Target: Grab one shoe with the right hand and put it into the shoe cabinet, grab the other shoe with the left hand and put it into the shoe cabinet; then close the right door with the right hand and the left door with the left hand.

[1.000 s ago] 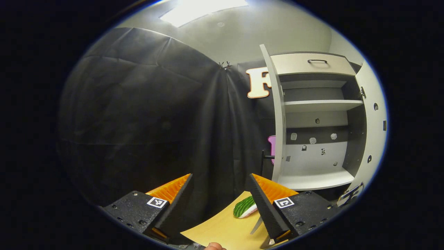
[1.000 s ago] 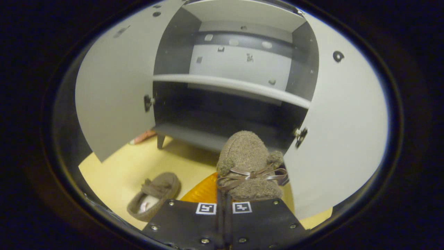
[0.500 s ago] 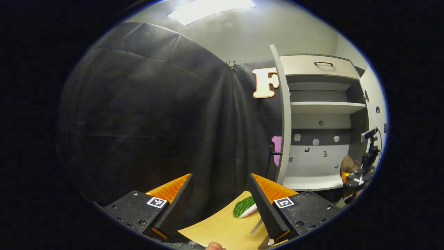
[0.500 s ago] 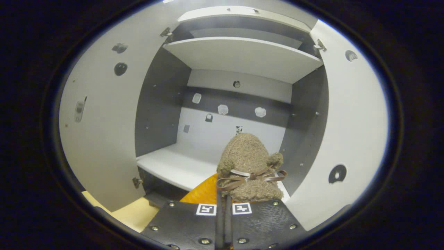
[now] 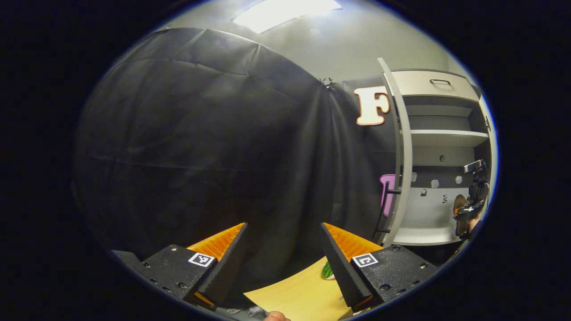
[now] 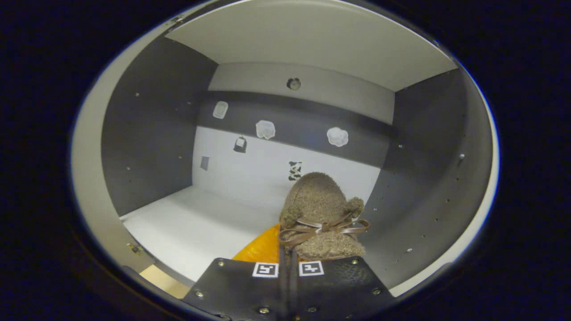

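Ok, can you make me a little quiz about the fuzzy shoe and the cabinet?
1. True or false: the right gripper holds the brown shoe inside the cabinet, over the white shelf.
2. The left gripper is: A) shut on a shoe, B) open with nothing between its fingers, C) pushing a door.
3. Fill in: the shoe has a ribbon ____ on top.

Key: 1 true; 2 B; 3 bow.

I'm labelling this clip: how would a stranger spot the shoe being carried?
Find the open shoe cabinet. Above its white lower shelf, the right hand-held gripper holds a shoe: fuzzy, brown, with a thin ribbon bow.
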### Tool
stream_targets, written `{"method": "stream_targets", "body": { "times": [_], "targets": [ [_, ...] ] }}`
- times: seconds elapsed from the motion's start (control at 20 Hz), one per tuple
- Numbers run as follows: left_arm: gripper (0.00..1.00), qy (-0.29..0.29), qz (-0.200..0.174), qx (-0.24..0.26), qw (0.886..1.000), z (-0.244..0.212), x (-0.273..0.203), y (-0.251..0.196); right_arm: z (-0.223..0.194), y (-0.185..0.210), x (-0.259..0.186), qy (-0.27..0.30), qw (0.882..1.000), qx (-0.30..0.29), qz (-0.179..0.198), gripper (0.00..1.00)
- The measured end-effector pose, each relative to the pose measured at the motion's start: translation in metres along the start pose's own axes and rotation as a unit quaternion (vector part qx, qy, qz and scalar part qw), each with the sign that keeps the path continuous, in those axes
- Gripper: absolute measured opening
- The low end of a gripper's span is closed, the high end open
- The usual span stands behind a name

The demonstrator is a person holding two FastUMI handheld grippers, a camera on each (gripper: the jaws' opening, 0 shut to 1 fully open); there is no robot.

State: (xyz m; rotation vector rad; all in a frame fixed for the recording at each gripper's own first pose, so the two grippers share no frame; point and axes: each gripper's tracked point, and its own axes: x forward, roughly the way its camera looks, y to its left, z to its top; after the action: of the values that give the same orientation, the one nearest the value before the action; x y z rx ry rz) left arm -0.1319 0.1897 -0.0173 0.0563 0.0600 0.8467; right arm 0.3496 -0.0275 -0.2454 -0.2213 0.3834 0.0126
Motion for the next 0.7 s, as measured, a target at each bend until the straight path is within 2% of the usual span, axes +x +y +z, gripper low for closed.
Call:
{"method": "stream_targets", "body": {
  "times": [0.05, 0.1, 0.35, 0.4, 0.45, 0.55, 0.65, 0.7],
  "targets": [
    [0.96, 0.001, 0.015, 0.002, 1.000, -0.001, 0.002, 0.005, -0.007, -0.002, 0.014, 0.013, 1.000, 0.001, -0.004, 0.02],
    [0.92, 0.003, 0.029, 0.004, 1.000, -0.002, 0.004, 0.008, -0.016, -0.008, 0.019, 0.025, 1.000, 0.004, -0.008, 0.02],
    [0.96, 0.024, 0.076, 0.004, 0.997, -0.005, 0.013, 0.012, -0.038, -0.013, 0.043, 0.061, 0.998, 0.018, -0.016, 0.02],
    [0.93, 0.028, 0.080, 0.005, 0.996, -0.006, 0.011, 0.013, -0.040, -0.012, 0.046, 0.064, 0.998, 0.016, -0.016, 0.03],
    [0.96, 0.030, 0.083, 0.006, 0.996, -0.006, 0.011, 0.013, -0.042, -0.012, 0.049, 0.071, 0.997, 0.016, -0.017, 0.02],
    [0.93, 0.032, 0.084, 0.007, 0.996, -0.008, 0.011, 0.015, -0.049, -0.011, 0.054, 0.088, 0.996, 0.027, -0.015, 0.02],
    [0.93, 0.032, 0.079, 0.006, 0.996, -0.008, 0.010, 0.015, -0.052, -0.011, 0.057, 0.104, 0.994, 0.043, -0.013, 0.02],
    [0.96, 0.032, 0.075, 0.007, 0.997, -0.009, 0.009, 0.016, -0.055, -0.011, 0.058, 0.113, 0.992, 0.051, -0.012, 0.02]
  ]
}}
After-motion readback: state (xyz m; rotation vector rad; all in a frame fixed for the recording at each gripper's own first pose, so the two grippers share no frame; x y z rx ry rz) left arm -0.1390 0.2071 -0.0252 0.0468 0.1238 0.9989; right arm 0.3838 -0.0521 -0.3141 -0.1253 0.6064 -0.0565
